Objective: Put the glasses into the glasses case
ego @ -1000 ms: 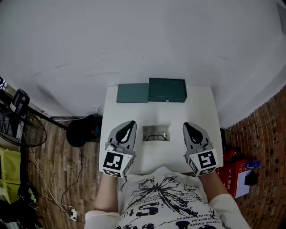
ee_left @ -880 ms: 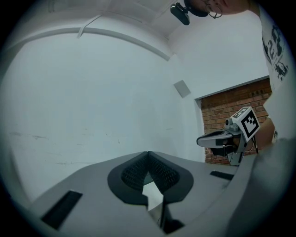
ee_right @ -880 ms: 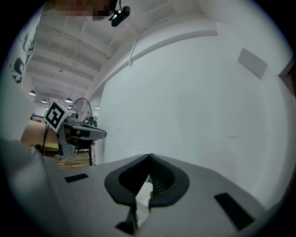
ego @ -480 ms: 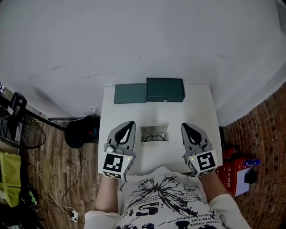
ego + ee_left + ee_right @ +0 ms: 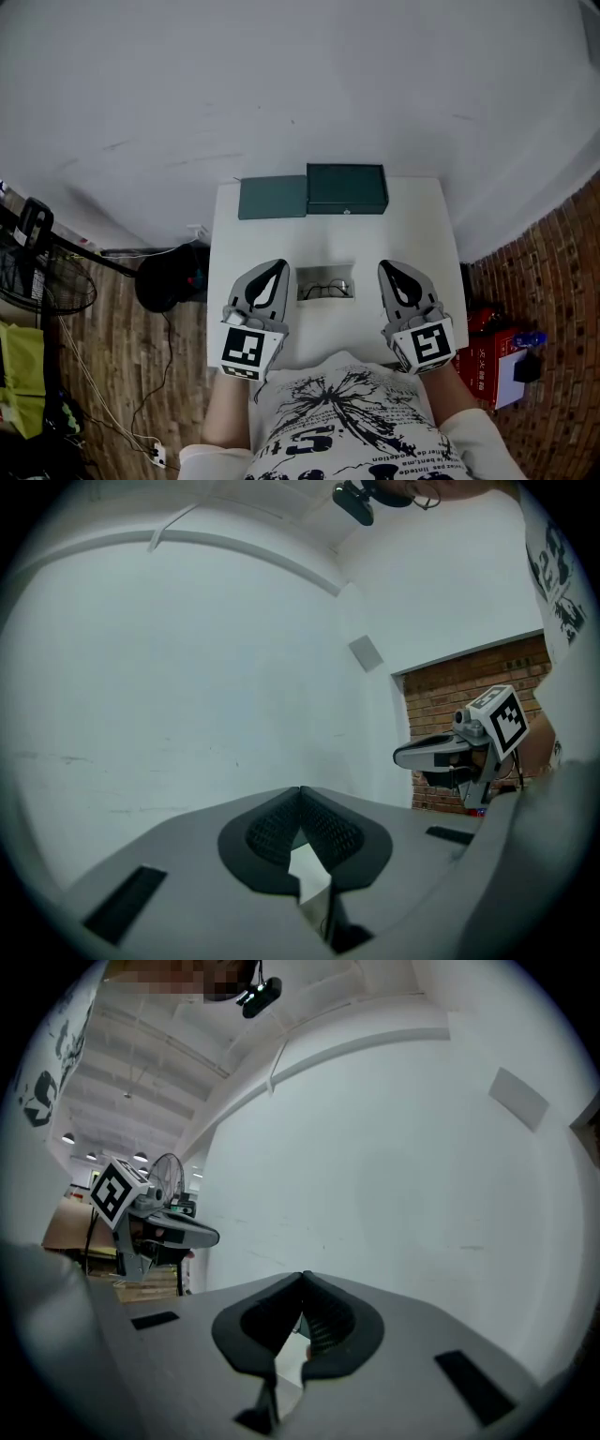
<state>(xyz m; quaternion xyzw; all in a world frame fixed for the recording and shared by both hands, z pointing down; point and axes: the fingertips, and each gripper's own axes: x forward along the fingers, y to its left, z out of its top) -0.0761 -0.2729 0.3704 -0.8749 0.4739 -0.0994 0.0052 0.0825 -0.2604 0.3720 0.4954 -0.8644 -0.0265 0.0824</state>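
Left gripper (image 5: 272,270) is held out low over the near part of a small white table (image 5: 427,234), its two dark jaws pressed together at the tips with nothing caught between them. Over on the other side, the right gripper (image 5: 392,272) sits at about the same height and points the same way, towards the wall; its jaws are closed tip to tip as well, and empty. Between the two, touched by neither, the glasses (image 5: 327,287) lie on the table top inside a pale greyish rectangle; from here I can't tell what that rectangle is. Well beyond them, at the far edge against the white wall, stands the dark green glasses case (image 5: 347,188), and a flatter green slab (image 5: 273,197) of the same colour lies touching its left side. Whether the case is open I can't make out. The person holding the grippers wears a white T-shirt (image 5: 347,417) with black print. On the floor, a red box (image 5: 489,364) lies to the right of the table.
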